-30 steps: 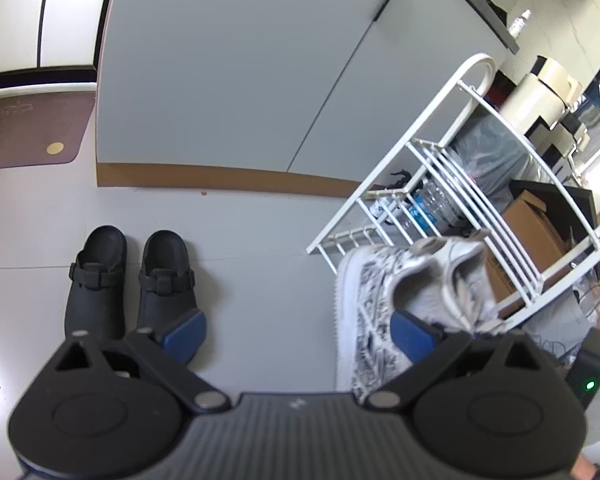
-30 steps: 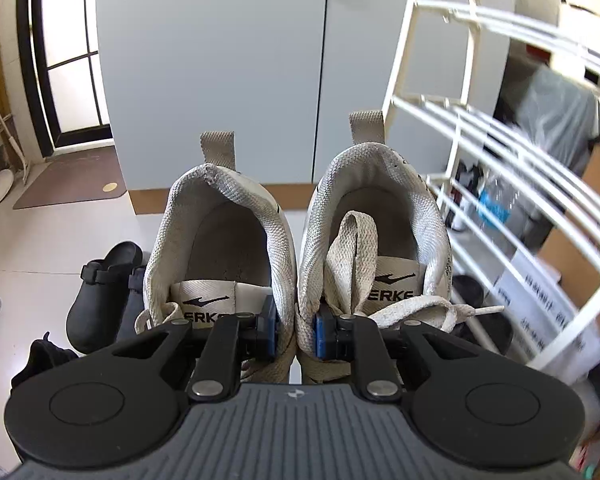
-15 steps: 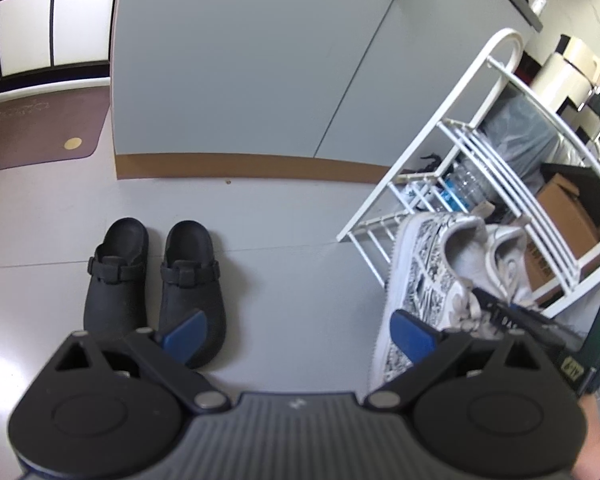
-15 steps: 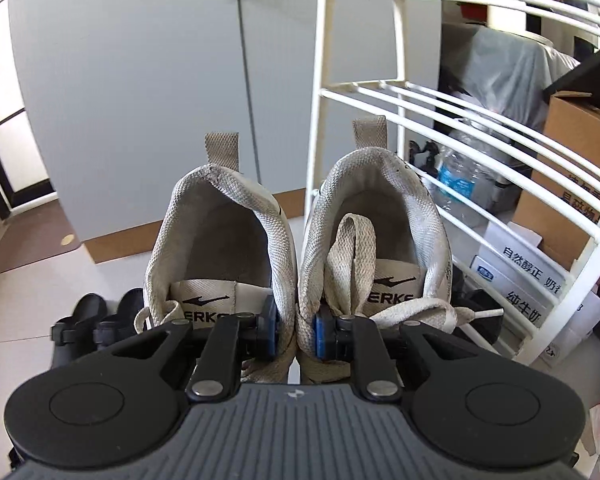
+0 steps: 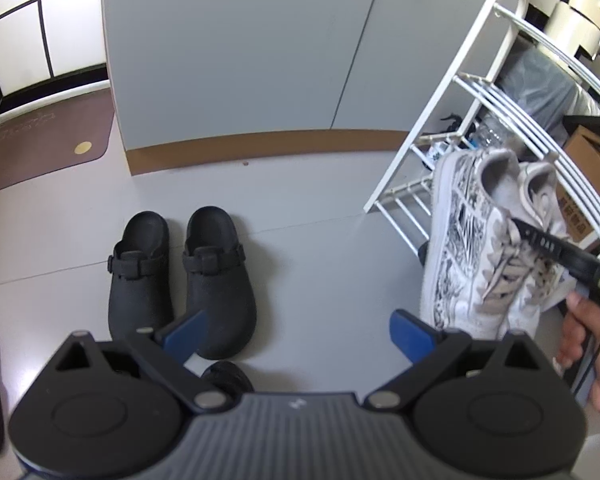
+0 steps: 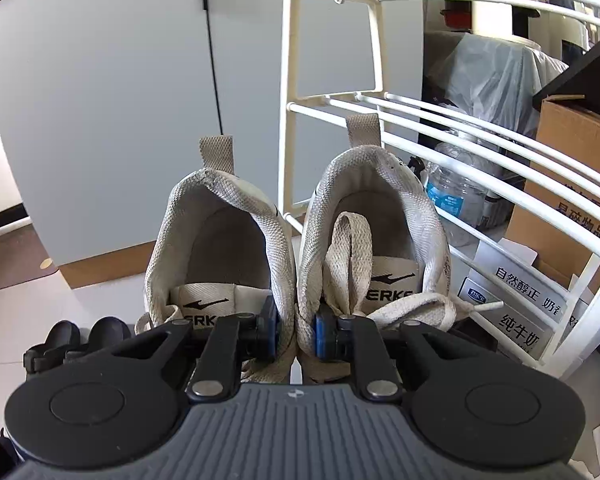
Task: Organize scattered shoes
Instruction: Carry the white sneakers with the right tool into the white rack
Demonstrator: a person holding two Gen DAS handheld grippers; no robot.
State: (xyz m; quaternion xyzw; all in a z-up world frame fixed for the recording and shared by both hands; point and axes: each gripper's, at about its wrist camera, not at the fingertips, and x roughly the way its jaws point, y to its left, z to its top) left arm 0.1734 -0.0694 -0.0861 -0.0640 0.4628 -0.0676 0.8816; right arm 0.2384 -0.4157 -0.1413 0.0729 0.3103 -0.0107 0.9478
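While the white sneakers (image 6: pixel 296 240) are pinched by their inner collars in the right gripper (image 6: pixel 296 330) before the white rack (image 6: pixel 440 128), they are best kept level; the left gripper (image 5: pixel 296 330) is spread, empty.

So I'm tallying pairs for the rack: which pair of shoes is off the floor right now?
The white sneakers, pinched together at their inner collars by the right hand-held gripper beside the rack. The black clogs sit on the floor.
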